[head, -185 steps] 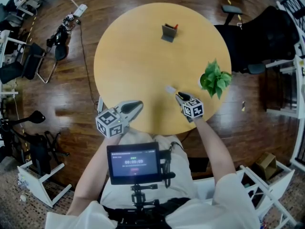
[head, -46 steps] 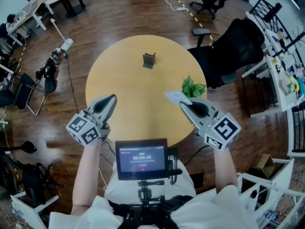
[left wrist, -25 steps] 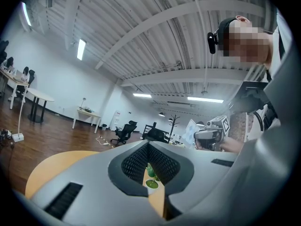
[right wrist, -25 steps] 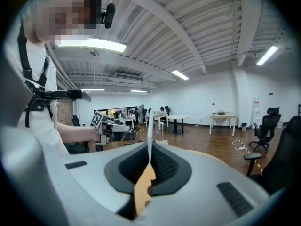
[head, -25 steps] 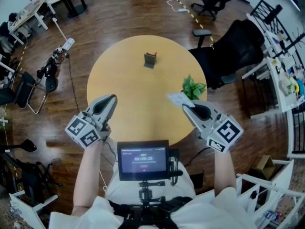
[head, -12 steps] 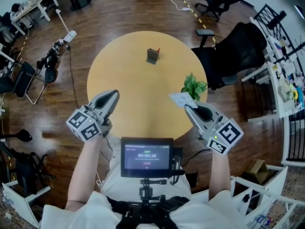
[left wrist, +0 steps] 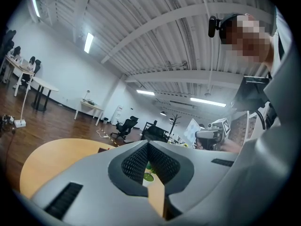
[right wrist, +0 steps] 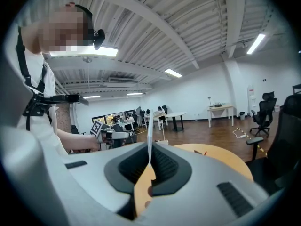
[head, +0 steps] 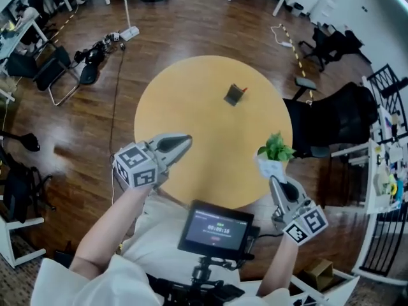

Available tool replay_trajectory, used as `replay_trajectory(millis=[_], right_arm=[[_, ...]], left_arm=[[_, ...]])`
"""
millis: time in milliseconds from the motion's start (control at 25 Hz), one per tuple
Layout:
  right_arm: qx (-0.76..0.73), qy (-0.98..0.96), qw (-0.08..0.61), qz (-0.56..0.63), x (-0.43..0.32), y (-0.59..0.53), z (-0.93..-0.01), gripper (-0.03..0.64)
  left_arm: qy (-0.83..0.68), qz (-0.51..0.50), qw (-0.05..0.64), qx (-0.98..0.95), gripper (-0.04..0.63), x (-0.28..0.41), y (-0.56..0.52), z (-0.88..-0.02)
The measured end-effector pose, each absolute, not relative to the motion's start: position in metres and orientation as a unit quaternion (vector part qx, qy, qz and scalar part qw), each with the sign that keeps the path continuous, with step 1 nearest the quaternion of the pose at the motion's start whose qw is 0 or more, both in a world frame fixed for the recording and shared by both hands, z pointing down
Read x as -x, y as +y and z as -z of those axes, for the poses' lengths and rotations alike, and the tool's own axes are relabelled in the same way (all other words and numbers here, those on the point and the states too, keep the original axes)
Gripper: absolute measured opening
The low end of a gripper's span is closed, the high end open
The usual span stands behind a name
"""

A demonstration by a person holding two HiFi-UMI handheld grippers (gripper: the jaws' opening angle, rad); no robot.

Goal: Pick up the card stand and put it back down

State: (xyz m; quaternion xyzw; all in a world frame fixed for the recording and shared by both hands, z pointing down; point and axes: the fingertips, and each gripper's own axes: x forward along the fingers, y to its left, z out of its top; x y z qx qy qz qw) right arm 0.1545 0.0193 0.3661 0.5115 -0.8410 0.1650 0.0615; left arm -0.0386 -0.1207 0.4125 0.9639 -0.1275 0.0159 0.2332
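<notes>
The card stand (head: pixel 234 95), small and dark with a red bit beside it, stands on the far part of the round wooden table (head: pixel 191 107). It also shows far off as the dark stand (right wrist: pixel 200 152) on the tabletop. My right gripper (head: pixel 275 180) hangs at the table's near right edge, shut on a thin white card (head: pixel 266 168). The right gripper view shows that card (right wrist: pixel 150 128) edge-on between the pads. My left gripper (head: pixel 187 140) is over the near left of the table, shut with nothing in it. Both grippers are well short of the stand.
A small potted plant (head: pixel 275 146) sits at the table's right edge, just beyond the held card. A black office chair (head: pixel 338 116) stands right of the table. A screen (head: pixel 217 227) on the chest rig is below. Chairs and cables (head: pixel 95 50) lie on the wooden floor at left.
The head view has swung, so the table sits differently in frame. My right gripper with the card has dropped back nearer the body, beside the plant. The left gripper stays raised and shut.
</notes>
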Motion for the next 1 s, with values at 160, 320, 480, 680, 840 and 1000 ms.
replay_trajectory(millis=[160, 320, 480, 680, 840, 1000], right_arm=[[-0.501, -0.845, 0.093, -0.163, -0.152, 0.014, -0.380, 0.023], [-0.493, -0.848, 0.121, -0.156, -0.151, 0.007, -0.395, 0.024], [-0.475, -0.853, 0.141, -0.162, -0.149, -0.002, -0.416, 0.025], [-0.458, -0.858, 0.156, -0.173, -0.149, -0.018, -0.444, 0.025], [-0.448, -0.856, 0.175, -0.188, -0.148, -0.030, -0.464, 0.025], [-0.444, -0.856, 0.177, -0.195, -0.153, -0.037, -0.481, 0.025]], left_arm=[[-0.131, -0.033, 0.226, -0.965, 0.000, 0.038, -0.123, -0.420], [-0.127, -0.047, 0.214, -0.967, 0.000, 0.033, -0.120, -0.429], [-0.127, -0.043, 0.211, -0.968, 0.000, 0.033, -0.122, -0.429], [-0.128, -0.038, 0.211, -0.968, 0.000, 0.032, -0.129, -0.436], [-0.133, -0.039, 0.216, -0.966, 0.000, 0.031, -0.133, -0.443], [-0.135, -0.054, 0.221, -0.964, 0.000, 0.024, -0.133, -0.458]])
